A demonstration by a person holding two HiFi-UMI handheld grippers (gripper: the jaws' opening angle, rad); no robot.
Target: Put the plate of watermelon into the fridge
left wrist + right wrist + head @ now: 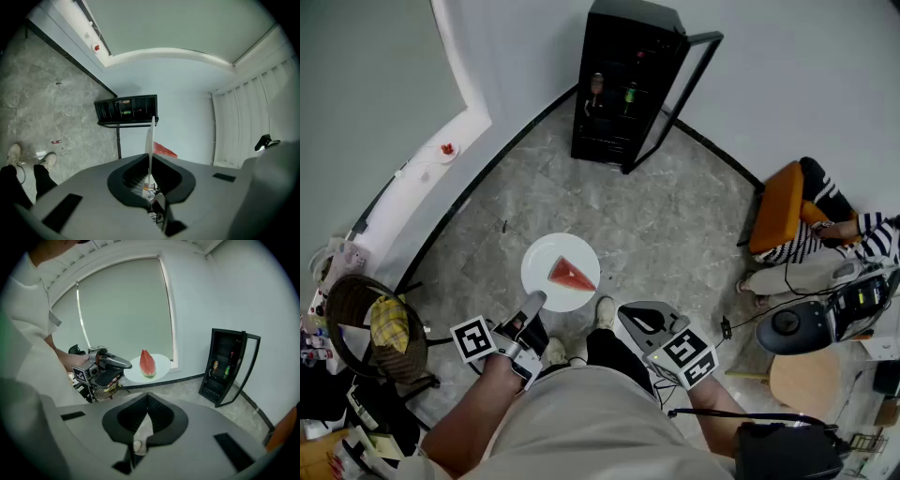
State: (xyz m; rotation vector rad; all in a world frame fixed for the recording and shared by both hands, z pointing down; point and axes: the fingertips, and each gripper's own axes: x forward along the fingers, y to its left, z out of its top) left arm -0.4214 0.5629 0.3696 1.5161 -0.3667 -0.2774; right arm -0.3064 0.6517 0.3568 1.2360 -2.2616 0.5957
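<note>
The left claw (151,157) is clenched on the near rim of a white plate (546,262), which its own view shows edge-on as a thin upright line between the two jaws. The plate is held level in the air above the grey stone floor (675,225), just ahead of the person's white shoes (605,314). A red wedge of watermelon (572,275) lies on it, right of centre and away from the gripped edge.

The right claw (147,397) is closed on nothing. Its jaws meet with no gap, and it hangs beside the left one, to the right of the plate and not touching it.

Further out, well apart from the plate, a black fridge (623,84) stands against the pale wall with its door (689,80) swung open to the right. A few cans or bottles show on its shelves, too small to identify.

At the right edge a person in striped clothing (853,239) sits by an orange chair (778,206). At the left a dark wire basket (356,323) holds a yellow cloth (390,322).
</note>
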